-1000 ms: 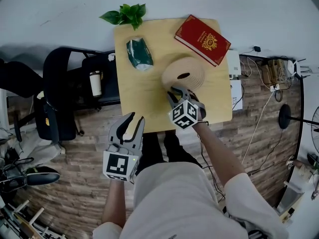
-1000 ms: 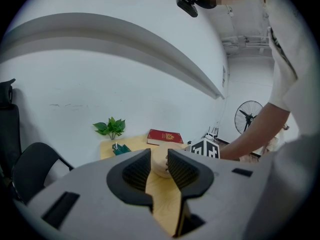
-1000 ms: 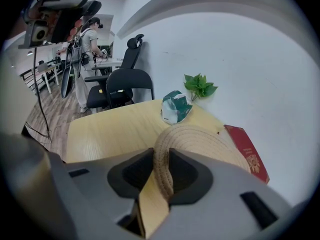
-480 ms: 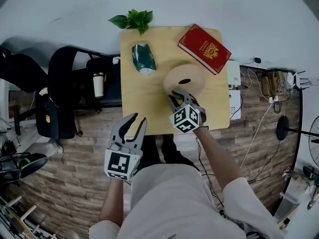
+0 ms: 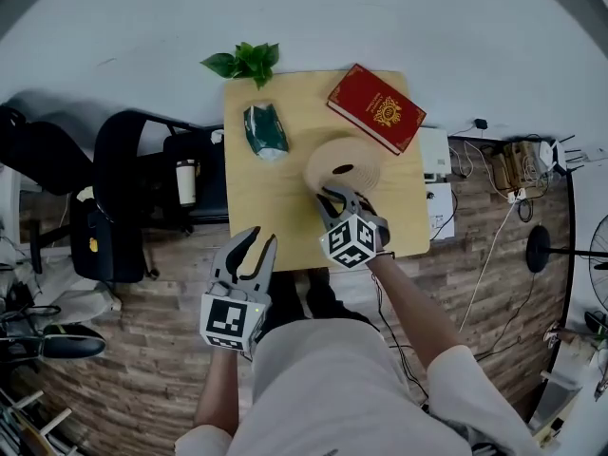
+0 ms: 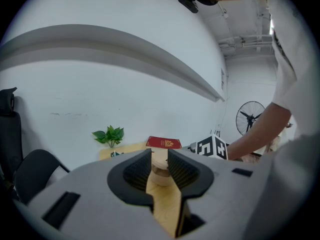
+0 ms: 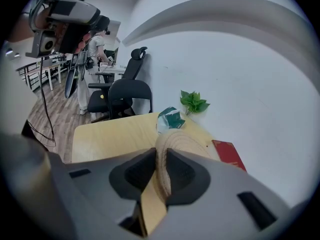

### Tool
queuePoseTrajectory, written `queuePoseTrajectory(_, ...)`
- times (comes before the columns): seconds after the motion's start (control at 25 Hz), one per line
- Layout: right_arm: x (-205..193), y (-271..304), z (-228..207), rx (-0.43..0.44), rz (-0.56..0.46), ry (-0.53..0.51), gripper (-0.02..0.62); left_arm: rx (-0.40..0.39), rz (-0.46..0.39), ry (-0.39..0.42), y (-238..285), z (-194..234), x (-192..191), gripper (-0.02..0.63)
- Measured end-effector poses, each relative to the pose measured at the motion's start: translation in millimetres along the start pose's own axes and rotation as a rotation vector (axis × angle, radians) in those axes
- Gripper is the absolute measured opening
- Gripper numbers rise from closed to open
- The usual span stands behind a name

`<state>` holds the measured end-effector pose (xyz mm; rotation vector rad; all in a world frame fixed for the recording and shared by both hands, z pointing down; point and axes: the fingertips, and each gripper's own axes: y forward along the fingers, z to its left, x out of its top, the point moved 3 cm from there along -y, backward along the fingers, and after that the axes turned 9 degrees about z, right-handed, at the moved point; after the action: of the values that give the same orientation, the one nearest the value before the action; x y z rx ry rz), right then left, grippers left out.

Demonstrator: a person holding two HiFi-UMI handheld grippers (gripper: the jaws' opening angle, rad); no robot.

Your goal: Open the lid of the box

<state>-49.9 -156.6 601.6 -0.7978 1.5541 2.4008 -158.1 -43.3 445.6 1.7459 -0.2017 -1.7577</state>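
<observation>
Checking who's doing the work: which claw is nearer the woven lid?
Right. The right claw, jaws just closing, pinches the near rim of the woven lid; the left claw hovers open by the table edge, well short of it.

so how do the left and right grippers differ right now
The right gripper is clamped on the edge of the round woven lid, its jaws having just been closing on it; the left gripper is open with nothing between its jaws. The right gripper reaches in over the table; the left gripper is held back at its near edge. Both carry a cube with square markers.
</observation>
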Motion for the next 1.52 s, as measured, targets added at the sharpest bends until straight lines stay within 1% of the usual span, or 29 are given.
queuePoseTrajectory(0.4,7,-32,-15,-0.04,-0.075,0.033,0.062,0.012,-0.029,0.017,-6,-16,11,0.097)
queuePoseTrajectory(0.6,13,-51,-26,-0.034,-0.136,0.097,0.061,0.016,-0.05,0.019,-9,-27,17,0.097)
queuePoseTrajectory(0.92,20,-92,-37,-0.062,-0.219,0.101,0.061,0.019,-0.079,0.03,-11,-48,26,0.097)
queuePoseTrajectory(1.52,5,-174,-62,-0.11,-0.345,0.206,0.061,0.001,-0.119,0.058,0,-86,46,0.095)
